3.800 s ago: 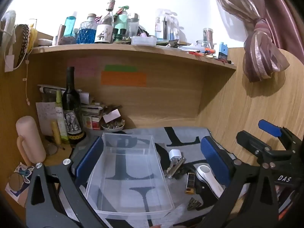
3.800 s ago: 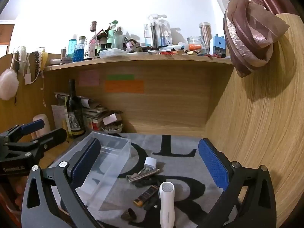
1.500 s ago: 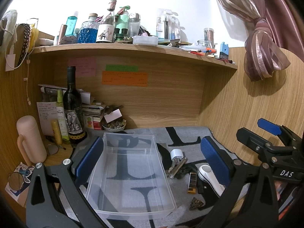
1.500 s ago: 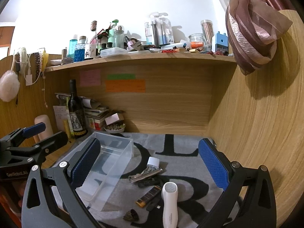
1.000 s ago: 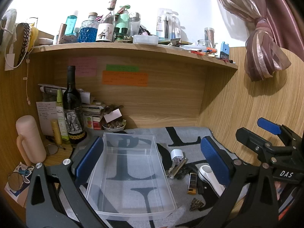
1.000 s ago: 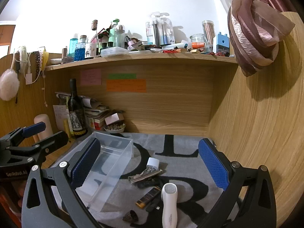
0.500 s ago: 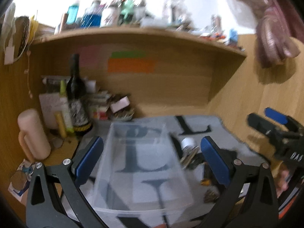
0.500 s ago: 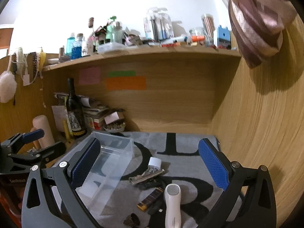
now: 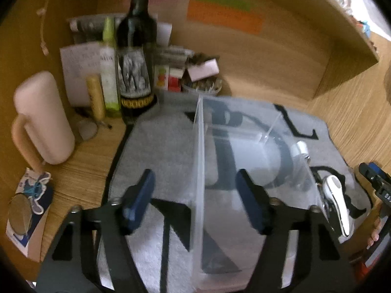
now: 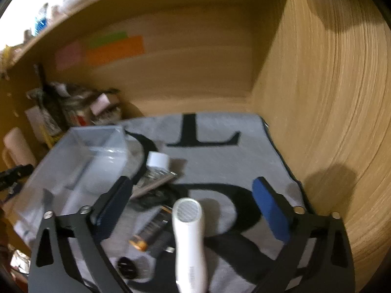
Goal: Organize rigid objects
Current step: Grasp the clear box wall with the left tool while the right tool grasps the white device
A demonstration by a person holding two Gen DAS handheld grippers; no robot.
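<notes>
Two grippers in play, both low over the grey mat [image 9: 156, 146]. Left gripper [image 9: 196, 200] spread wide, straddling the left wall of the clear bin [image 9: 199, 161]: one blue pad [image 9: 140, 195] outside, the other [image 9: 249, 205] inside, neither touching plastic as far as can be told. Bin sitting on the mat, nothing visible in it but the lettering showing through. Right of the bin, a white shaver [image 9: 336, 202], and past it the right gripper's tip at the frame edge.

Over to the right wrist view: right gripper [image 10: 193, 202] also released, pads apart, hovering above the shaver [image 10: 189, 239], which lies lengthwise between the fingers with its mesh head pointing away. Just left of it, an orange-ended lighter [image 10: 150, 229] and a dark round cap [image 10: 127, 266], blurred. Farther up, a white-capped vial [image 10: 157, 162] lying on a metal clip [image 10: 154, 183], right beside the bin [image 10: 80, 166].

Back left corner: wine bottle [image 9: 135, 56], pink mug [image 9: 42, 117], small bowl [image 9: 201, 86] of odds and ends. Everything soft with motion blur.
</notes>
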